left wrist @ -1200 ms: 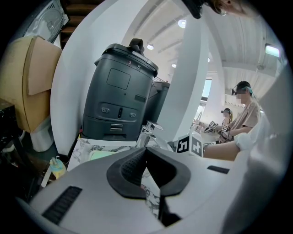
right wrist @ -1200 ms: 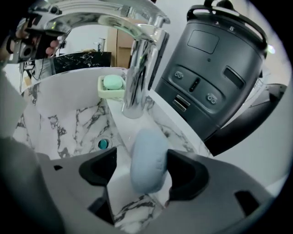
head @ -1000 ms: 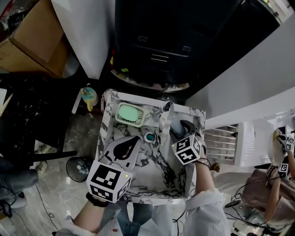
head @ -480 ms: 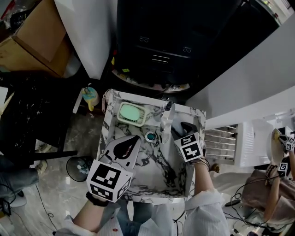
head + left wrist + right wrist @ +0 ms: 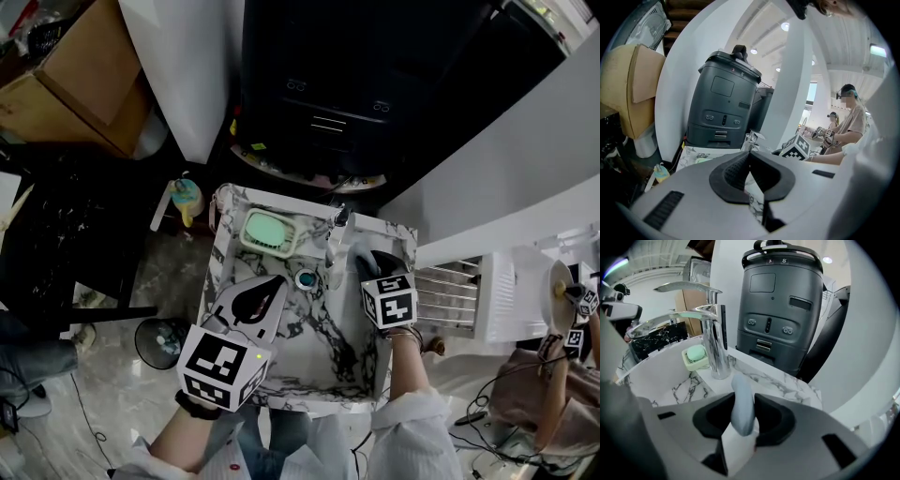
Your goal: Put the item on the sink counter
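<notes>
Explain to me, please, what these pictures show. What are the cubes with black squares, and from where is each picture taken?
There is no robot here. A person holds a hand tool with tongs in each hand; the marked cubes belong to these tools. The head view comes from a camera on the person's head, looking down at a marble sink with a faucet, a drain and a dish with green soap. The two other pictures come from cameras riding on the tools, each looking along its own tongs. The left tongs are shut and empty. The right tongs, near the faucet, have just been closing and now pinch a pale blue-grey item; what it is I cannot tell.
</notes>
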A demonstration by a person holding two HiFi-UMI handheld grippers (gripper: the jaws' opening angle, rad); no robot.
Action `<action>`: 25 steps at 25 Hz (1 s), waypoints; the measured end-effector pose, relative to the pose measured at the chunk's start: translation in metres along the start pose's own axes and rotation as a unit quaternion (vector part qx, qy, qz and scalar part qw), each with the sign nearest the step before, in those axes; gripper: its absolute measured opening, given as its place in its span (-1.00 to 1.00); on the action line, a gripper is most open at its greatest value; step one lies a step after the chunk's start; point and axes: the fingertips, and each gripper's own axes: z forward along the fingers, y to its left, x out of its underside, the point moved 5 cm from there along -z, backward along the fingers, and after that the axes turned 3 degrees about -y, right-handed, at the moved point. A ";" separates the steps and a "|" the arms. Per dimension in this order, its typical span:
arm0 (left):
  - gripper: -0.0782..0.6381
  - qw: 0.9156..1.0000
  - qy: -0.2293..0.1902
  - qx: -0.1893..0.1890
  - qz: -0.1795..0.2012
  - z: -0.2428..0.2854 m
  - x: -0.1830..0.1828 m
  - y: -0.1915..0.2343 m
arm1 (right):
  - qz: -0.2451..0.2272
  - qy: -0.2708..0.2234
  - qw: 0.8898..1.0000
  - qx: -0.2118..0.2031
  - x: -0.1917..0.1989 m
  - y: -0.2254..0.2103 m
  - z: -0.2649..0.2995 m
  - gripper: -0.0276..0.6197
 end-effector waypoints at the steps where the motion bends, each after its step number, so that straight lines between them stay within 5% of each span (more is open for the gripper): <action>1: -0.74 1.000 -0.002 -0.001 0.001 0.000 -0.001 -0.001 | 0.002 -0.005 1.000 -0.001 -0.002 0.001 -0.002 -0.50; 25: -0.74 0.996 -0.076 -0.042 0.027 -0.068 -0.027 -0.064 | 0.001 -0.119 0.992 -0.046 -0.043 0.060 -0.125 -0.51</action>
